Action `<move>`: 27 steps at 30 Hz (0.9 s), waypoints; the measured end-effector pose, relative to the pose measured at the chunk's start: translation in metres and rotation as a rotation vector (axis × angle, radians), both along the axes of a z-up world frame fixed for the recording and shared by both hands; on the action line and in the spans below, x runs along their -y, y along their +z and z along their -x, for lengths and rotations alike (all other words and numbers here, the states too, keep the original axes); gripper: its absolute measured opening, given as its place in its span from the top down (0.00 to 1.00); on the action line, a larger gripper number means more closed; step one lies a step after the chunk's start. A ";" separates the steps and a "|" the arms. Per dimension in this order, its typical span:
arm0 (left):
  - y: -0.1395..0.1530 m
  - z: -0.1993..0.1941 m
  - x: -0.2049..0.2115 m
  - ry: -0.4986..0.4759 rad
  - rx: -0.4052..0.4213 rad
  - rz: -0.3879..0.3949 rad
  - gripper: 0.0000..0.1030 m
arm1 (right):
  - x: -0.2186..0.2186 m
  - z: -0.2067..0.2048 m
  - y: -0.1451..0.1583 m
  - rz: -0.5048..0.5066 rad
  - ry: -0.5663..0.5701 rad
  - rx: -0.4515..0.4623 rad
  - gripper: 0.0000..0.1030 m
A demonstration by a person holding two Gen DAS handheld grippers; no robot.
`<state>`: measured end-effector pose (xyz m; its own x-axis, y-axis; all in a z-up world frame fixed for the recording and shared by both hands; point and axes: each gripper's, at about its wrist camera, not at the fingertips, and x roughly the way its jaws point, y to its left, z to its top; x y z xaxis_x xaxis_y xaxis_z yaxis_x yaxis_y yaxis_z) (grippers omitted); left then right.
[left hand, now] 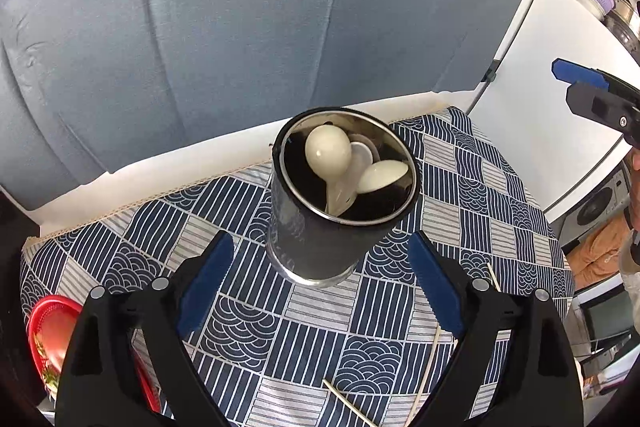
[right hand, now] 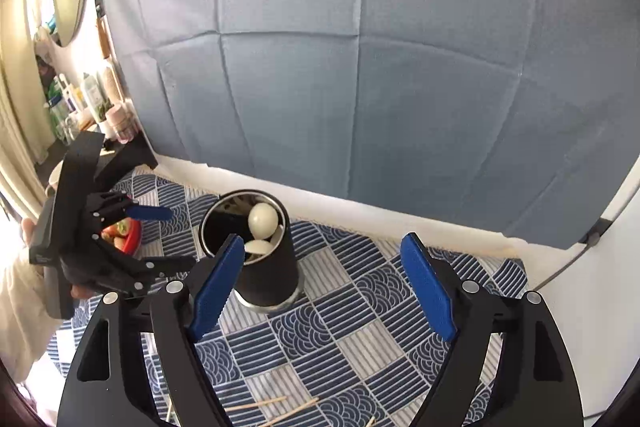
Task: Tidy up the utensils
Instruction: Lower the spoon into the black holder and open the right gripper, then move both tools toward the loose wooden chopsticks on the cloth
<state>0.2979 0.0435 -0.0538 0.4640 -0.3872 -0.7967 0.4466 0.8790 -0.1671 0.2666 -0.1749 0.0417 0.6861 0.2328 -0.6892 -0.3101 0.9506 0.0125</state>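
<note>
A dark metal utensil holder (left hand: 308, 243) stands upright on the blue patterned tablecloth (left hand: 320, 339), with white spoons (left hand: 328, 151) bowl-up inside it. My left gripper (left hand: 322, 247) is open just in front of it, one blue pad on each side and neither touching. In the right wrist view the holder (right hand: 268, 279) stands ahead and to the left of my open right gripper (right hand: 323, 242), whose left pad overlaps its rim. Nothing is between either pair of fingers. Loose wooden chopsticks (left hand: 426, 373) (right hand: 256, 405) lie on the cloth near the front edge.
A red basket (left hand: 52, 331) with food sits at the table's left edge. A blue fabric backdrop (right hand: 360, 67) rises behind the table. A white fridge (left hand: 532, 75) stands to the right. Bottles crowd a shelf (right hand: 80, 99) at far left. A hand holds the left gripper (right hand: 181, 237).
</note>
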 end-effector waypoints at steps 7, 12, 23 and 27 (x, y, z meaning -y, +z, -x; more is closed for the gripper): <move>-0.023 0.023 -0.005 0.034 -0.045 -0.059 0.10 | 0.010 0.015 -0.035 0.012 0.001 -0.090 0.18; -0.040 0.040 -0.009 0.071 -0.082 -0.074 0.10 | 0.018 0.026 -0.061 0.034 0.011 -0.162 0.18; -0.073 0.083 -0.011 0.122 -0.165 -0.140 0.09 | 0.036 0.054 -0.115 0.067 0.013 -0.302 0.17; -0.086 0.097 -0.008 0.124 -0.191 -0.168 0.09 | 0.044 0.067 -0.134 0.069 0.007 -0.345 0.17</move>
<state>0.2006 0.0513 -0.1395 0.3352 -0.1919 -0.9224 0.3082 0.9475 -0.0851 0.1999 -0.2187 -0.0918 0.4087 0.1816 -0.8944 -0.3051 0.9508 0.0536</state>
